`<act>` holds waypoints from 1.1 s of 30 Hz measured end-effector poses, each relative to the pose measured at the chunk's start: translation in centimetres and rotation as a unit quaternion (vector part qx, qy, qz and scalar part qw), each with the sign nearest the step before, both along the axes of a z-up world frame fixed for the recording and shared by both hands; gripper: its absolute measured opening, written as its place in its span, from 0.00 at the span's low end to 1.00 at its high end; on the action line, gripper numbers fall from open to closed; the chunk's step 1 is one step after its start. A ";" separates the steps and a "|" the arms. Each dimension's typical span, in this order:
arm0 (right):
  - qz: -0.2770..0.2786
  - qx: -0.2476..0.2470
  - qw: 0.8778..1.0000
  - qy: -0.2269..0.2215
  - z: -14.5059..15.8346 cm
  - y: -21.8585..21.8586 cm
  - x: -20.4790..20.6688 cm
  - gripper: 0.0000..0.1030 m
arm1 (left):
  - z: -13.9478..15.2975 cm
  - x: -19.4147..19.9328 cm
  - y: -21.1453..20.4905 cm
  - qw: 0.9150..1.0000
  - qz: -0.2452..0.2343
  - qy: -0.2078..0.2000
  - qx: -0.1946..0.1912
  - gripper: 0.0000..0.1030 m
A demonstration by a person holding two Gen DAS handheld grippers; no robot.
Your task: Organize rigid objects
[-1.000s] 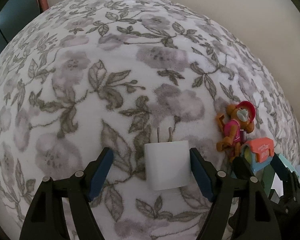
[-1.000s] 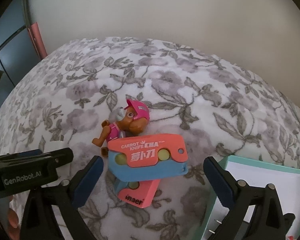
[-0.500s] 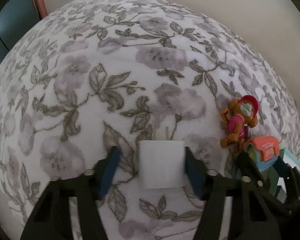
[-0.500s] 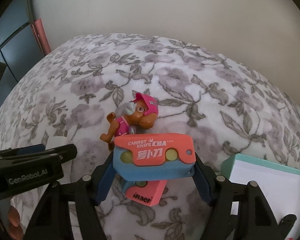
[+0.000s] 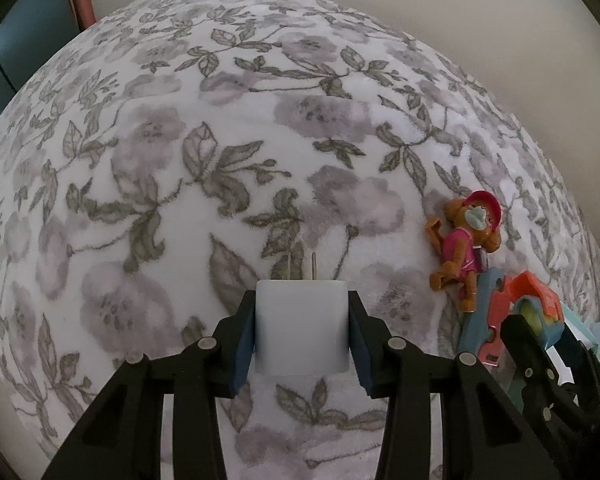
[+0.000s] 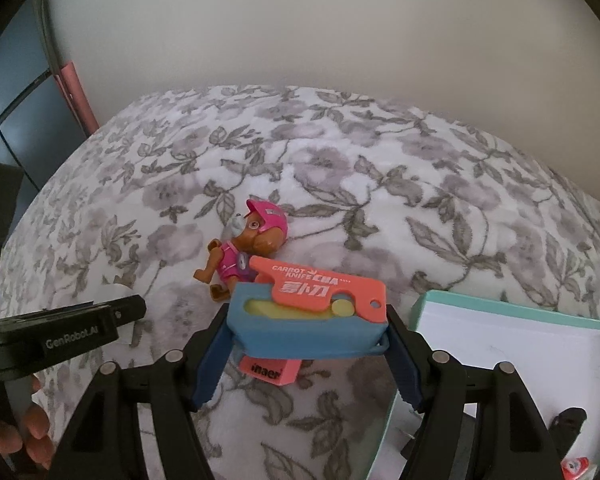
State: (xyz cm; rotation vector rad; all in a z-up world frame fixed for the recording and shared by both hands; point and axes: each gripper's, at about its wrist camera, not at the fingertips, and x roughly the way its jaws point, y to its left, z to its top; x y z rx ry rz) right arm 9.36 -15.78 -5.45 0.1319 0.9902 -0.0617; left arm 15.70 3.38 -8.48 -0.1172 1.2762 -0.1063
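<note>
Near the bed's front edge, the stiff, light white charger [image 5: 301,334] is clamped by its flat sides in the left gripper [image 5: 300,344], while the rigid carrot knife toy [image 6: 308,320] is pinched endwise by the right gripper [image 6: 309,350].

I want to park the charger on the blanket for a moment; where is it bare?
Bare blanket ahead and left of the white charger. Crowded on the right: toy dog, carrot knife toy, teal box.

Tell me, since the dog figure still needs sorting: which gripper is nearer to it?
Right. The right gripper, shut on the carrot knife toy, is just before the dog figure; the left gripper clamps the white charger farther left.
</note>
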 end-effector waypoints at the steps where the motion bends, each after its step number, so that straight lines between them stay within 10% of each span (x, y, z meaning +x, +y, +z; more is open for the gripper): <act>1: 0.000 0.001 1.000 0.000 0.0 0.0 -0.1 0.71 | 0.2 0.0 0.0 1.000 0.001 -0.001 -0.002 0.43; 21: -0.046 -0.014 0.995 -0.087 8.8 -3.4 -5.0 0.71 | 10.4 -4.4 -5.3 0.989 -0.080 -0.120 -0.041 0.43; 33: -0.156 -0.036 0.986 -0.046 7.3 -11.1 -11.2 0.71 | 9.3 -9.0 -13.2 0.976 -0.182 -0.110 -0.038 0.43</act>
